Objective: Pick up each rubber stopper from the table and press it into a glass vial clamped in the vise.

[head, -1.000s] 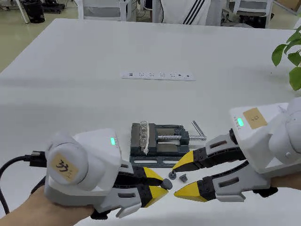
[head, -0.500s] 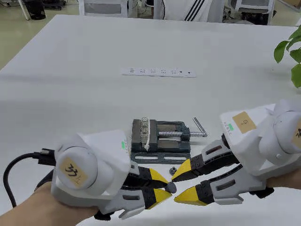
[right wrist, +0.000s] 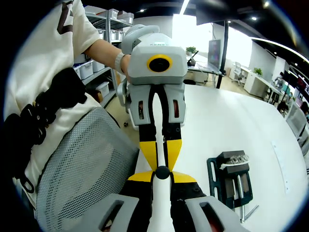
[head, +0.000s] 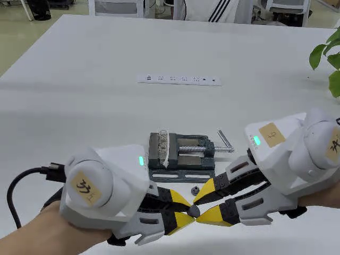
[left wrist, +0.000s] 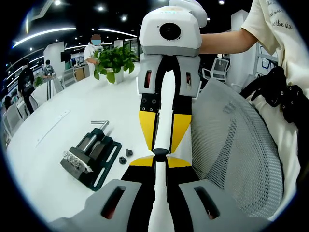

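A dark rubber stopper (head: 193, 211) hangs just above the table between two grippers that meet tip to tip. My left gripper (head: 187, 213) is shut on it from the left, and my right gripper (head: 200, 210) has its yellow tips closed around it from the right. The left gripper view has this stopper (left wrist: 160, 152) at my own tips, with the right gripper (left wrist: 161, 145) facing me. It (right wrist: 162, 172) also sits at my tips in the right gripper view. A loose stopper (head: 195, 190) lies in front of the vise (head: 183, 157), which clamps a row of glass vials (head: 162, 143).
Two loose stoppers (left wrist: 121, 159) lie by the vise (left wrist: 91, 153) in the left gripper view. A power strip (head: 178, 79) lies farther back and a plant (head: 332, 58) stands at the right edge. A mesh chair (right wrist: 82, 159) is behind me. A cable (head: 21, 180) trails left.
My right gripper has moved left and narrowed its jaws onto the stopper that my left gripper holds. The head camera has shifted a little.
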